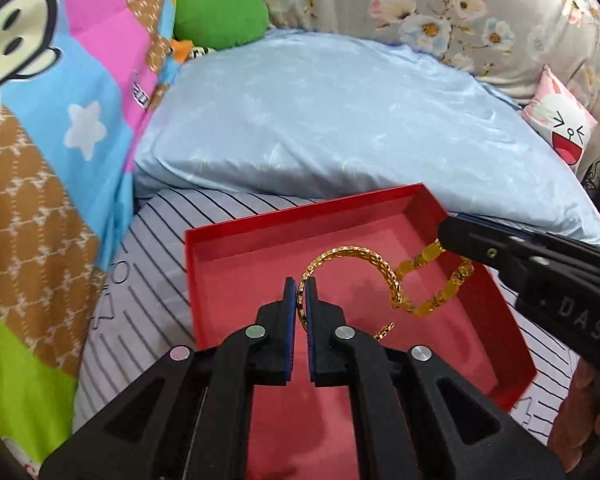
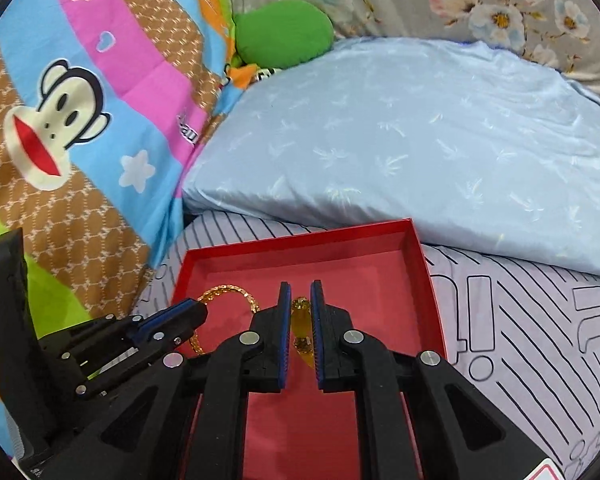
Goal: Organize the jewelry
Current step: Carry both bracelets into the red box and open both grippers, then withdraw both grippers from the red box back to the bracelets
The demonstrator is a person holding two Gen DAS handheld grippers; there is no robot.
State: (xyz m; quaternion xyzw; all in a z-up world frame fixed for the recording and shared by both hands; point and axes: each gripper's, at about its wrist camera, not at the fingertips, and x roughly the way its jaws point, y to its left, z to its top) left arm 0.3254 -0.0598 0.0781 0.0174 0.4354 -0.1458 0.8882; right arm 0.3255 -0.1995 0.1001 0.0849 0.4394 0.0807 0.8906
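A red open box (image 1: 284, 220) lies on the striped sheet; it also shows in the right wrist view (image 2: 300, 236). My left gripper (image 1: 301, 284) is shut on a gold chain bracelet (image 1: 352, 256), which arcs over the box floor. My right gripper (image 2: 301, 292) is shut on a yellow bead bracelet (image 2: 302, 320) and holds it over the box. In the left wrist view the right gripper (image 1: 446, 240) comes in from the right with the bead bracelet (image 1: 440, 296) hanging from it. The gold chain (image 2: 228, 292) and the left gripper (image 2: 196, 312) show at the left of the right wrist view.
A light blue pillow (image 1: 340, 120) lies just behind the box. A colourful monkey-print quilt (image 1: 40, 140) rises at the left. A green plush (image 1: 220, 16) and a floral cover (image 1: 440, 8) are at the back. A pink cartoon cushion (image 1: 560, 120) is at the far right.
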